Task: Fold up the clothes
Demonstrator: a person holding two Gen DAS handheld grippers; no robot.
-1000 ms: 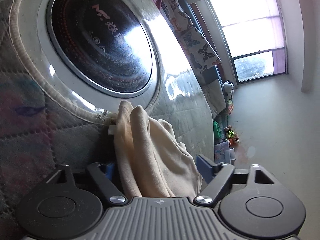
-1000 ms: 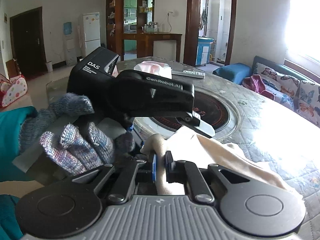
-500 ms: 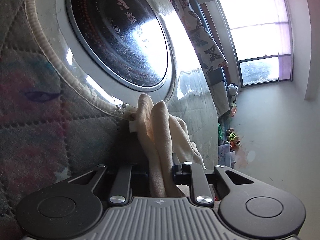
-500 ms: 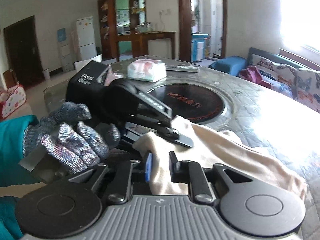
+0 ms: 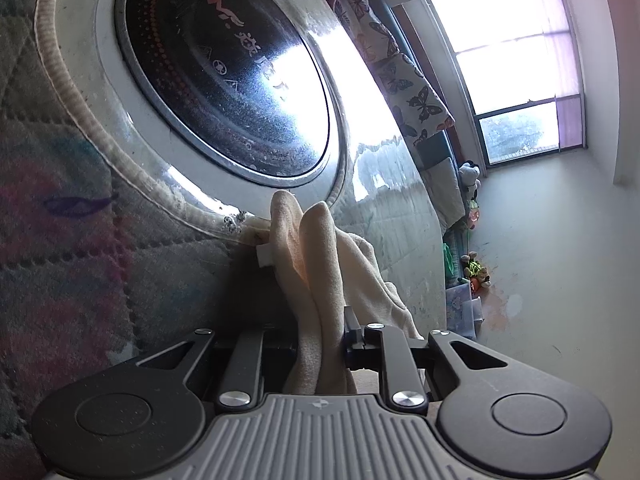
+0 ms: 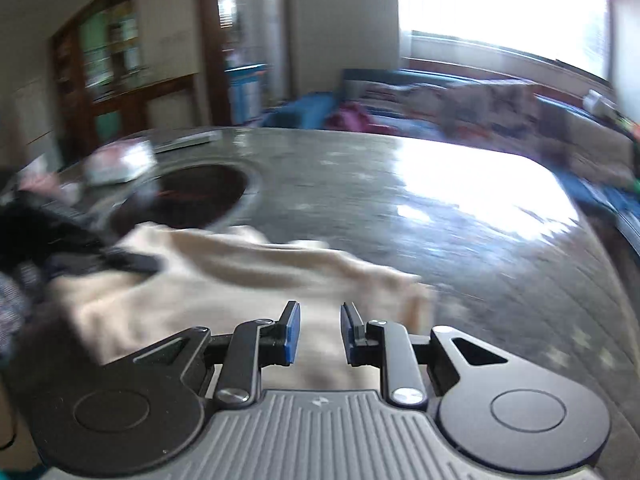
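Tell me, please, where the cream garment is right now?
The cream garment lies on the table beside the dark round cooktop, pinched in the left gripper.

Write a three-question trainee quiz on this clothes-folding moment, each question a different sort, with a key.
1. True or false: the left gripper is shut on the cream garment.
2. The right gripper is: A) clamped on the garment; B) open with bare pads above the garment; C) out of view.
3. Fill in: the dark round inset in the table lies ____ the garment's held fold in the left wrist view.

Key: 1 true; 2 B; 3 beyond.
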